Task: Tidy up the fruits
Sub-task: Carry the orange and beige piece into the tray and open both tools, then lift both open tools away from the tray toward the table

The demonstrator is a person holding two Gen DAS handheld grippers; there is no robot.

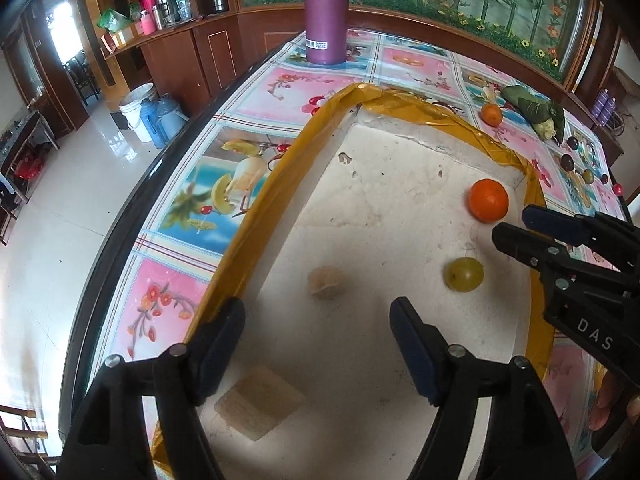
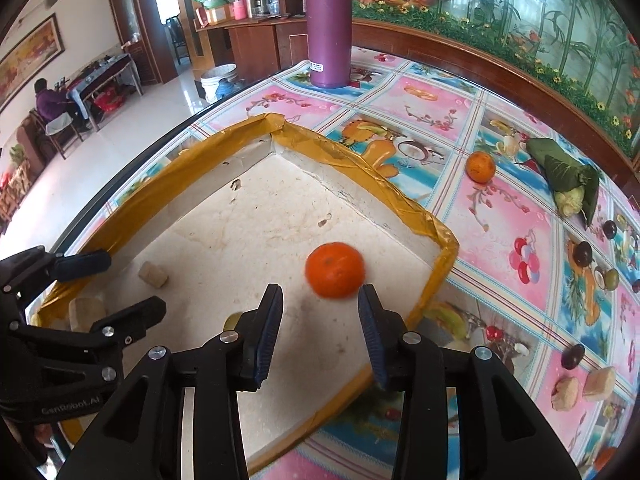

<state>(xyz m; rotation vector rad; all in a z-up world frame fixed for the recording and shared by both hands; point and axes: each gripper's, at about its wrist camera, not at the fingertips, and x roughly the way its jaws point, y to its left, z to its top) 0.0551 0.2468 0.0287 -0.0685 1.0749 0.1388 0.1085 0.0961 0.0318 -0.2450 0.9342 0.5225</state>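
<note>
A white foam tray (image 1: 304,148) (image 2: 224,168) with a yellow taped rim lies on the table. Inside it are an orange (image 1: 488,200) (image 2: 335,269), a green grape (image 1: 463,274) and a pale beige fruit (image 1: 326,282). My left gripper (image 1: 318,348) is open and empty, above the tray just in front of the beige fruit. My right gripper (image 2: 320,330) is open and empty, with the orange just ahead of its fingertips; it also shows in the left wrist view (image 1: 520,226). Pale chunks (image 2: 153,274) lie near the tray's left wall.
A tall purple bottle (image 1: 326,12) (image 2: 329,24) stands at the table's far end. Outside the tray lie a second orange (image 2: 480,166), a leaf-wrapped bundle (image 2: 568,178), several dark and green small fruits (image 2: 582,253) and pale pieces (image 2: 599,378). The table edge runs along the left.
</note>
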